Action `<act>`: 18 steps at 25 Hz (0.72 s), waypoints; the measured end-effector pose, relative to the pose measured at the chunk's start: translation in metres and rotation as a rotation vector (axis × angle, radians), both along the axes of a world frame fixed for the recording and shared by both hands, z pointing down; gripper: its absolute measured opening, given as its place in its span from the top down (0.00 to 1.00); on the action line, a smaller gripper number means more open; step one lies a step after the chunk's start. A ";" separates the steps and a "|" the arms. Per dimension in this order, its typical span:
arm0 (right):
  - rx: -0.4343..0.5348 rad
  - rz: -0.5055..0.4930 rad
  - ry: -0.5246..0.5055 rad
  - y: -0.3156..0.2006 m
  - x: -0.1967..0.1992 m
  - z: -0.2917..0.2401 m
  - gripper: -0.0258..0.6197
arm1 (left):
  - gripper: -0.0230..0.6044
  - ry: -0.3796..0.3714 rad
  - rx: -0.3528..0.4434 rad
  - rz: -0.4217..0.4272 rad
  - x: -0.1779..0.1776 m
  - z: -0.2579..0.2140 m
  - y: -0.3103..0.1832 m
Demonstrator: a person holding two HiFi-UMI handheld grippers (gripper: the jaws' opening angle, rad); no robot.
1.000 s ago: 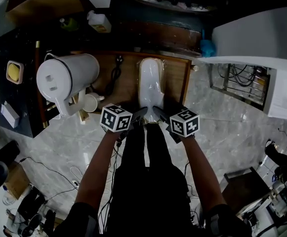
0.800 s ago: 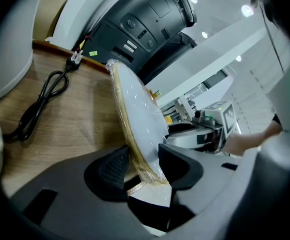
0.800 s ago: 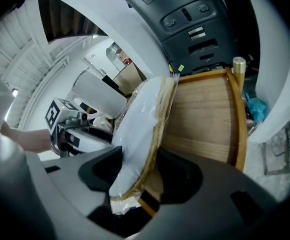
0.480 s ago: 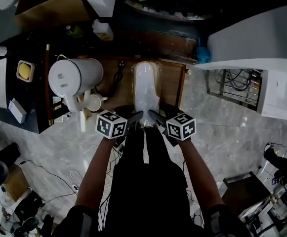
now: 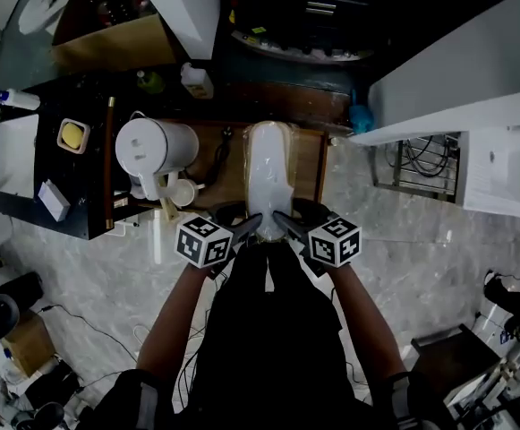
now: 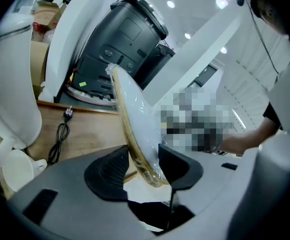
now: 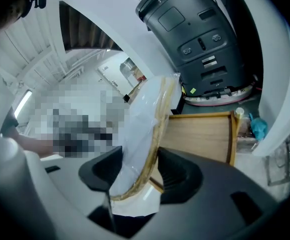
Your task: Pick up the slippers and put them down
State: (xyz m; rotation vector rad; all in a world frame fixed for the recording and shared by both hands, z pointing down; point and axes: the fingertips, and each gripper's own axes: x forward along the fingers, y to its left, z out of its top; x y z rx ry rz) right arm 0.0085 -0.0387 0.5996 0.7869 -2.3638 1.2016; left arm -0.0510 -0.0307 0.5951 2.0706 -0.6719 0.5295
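Wooden surface (image 5: 306, 164) is sitting below me, with marble floor (image 5: 403, 249) to its right. I am clamping my left tool (image 6: 144, 164) on the near end of the plastic-wrapped slippers (image 6: 132, 114), jaws wide but pressing on both faces. My right tool (image 7: 135, 171) is gripping that same end just beside it. Slippers are reaching away over the surface. White jug (image 5: 157, 146) is standing at their left.

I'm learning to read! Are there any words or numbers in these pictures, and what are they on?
No word or number can be read here.
Sheet of paper: print too small to read.
Yellow sticker on the black machine: too blurred to read.
Cubes: only black-and-white squares, no letters.
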 end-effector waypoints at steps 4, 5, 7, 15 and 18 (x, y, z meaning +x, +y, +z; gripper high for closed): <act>0.016 0.003 -0.022 0.005 0.001 -0.022 0.61 | 0.66 -0.005 0.033 0.016 0.000 -0.021 0.006; 0.023 0.002 -0.020 0.007 0.001 -0.026 0.62 | 0.66 -0.006 0.039 0.015 0.001 -0.025 0.008; 0.035 -0.002 -0.017 0.012 0.001 -0.035 0.62 | 0.66 -0.009 0.051 0.011 0.001 -0.034 0.013; 0.069 -0.024 -0.014 0.034 0.005 -0.063 0.62 | 0.66 -0.001 0.080 0.010 0.005 -0.062 0.035; 0.084 -0.025 -0.016 0.039 0.007 -0.072 0.62 | 0.66 0.000 0.094 0.007 0.007 -0.071 0.040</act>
